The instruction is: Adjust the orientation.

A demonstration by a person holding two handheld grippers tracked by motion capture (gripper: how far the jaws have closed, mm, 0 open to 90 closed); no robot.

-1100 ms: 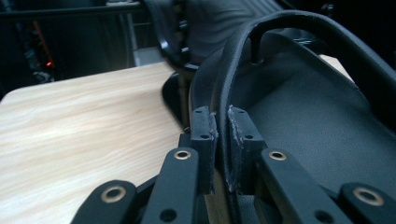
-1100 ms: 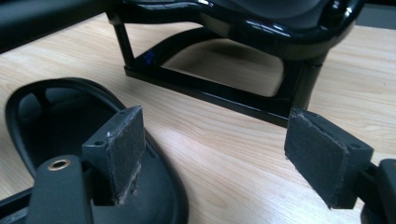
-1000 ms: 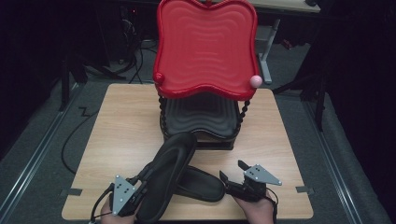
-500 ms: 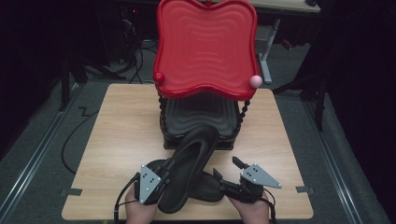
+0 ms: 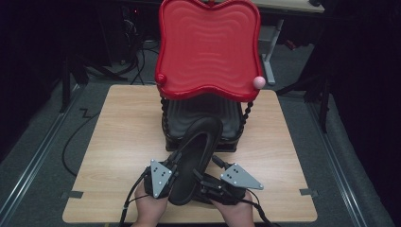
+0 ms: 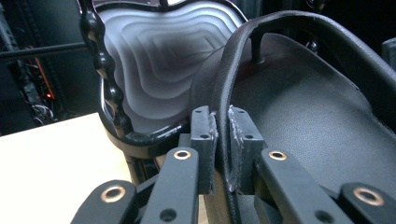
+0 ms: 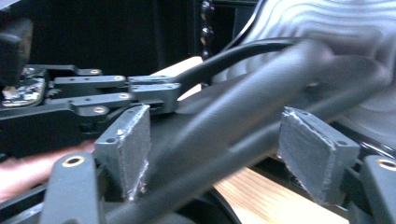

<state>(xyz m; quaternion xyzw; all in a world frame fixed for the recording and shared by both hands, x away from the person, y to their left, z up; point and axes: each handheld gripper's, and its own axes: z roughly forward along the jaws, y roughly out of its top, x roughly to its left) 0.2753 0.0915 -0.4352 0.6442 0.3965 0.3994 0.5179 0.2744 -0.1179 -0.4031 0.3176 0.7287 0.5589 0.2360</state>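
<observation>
My left gripper (image 5: 176, 160) is pinched tight on the strap (image 6: 223, 100) of a black sandal (image 5: 196, 158), its two pads pressed against either side of that thin band with no gap showing in the left gripper view. The sandal is lifted off the table (image 5: 118, 137), toe aimed at about 1 o'clock in the high view, its front end over the lower black tray (image 5: 227, 118) of the rack (image 5: 163, 120) and its heel down between my two hands at 6 o'clock. The rack's red top tray (image 5: 208, 47) stands above and beyond, at 12 o'clock from the sandal. My right gripper (image 7: 224, 144) sits at about 4 o'clock from the sandal's heel in the high view, just beside it. Its jaws have just been closing, yet in the right gripper view they stand apart, with the sandal's sole running slantwise between them: the left pad (image 7: 126, 140) lies against or very near the sole, while the right pad (image 7: 313, 149) is clear of it, with bare table showing in the gap. I cannot call that a grip. My left gripper also shows in that view at 9 o'clock, its fingers level and closed on the strap. A second sandal lies on the table under the lifted one, mostly hidden.
</observation>
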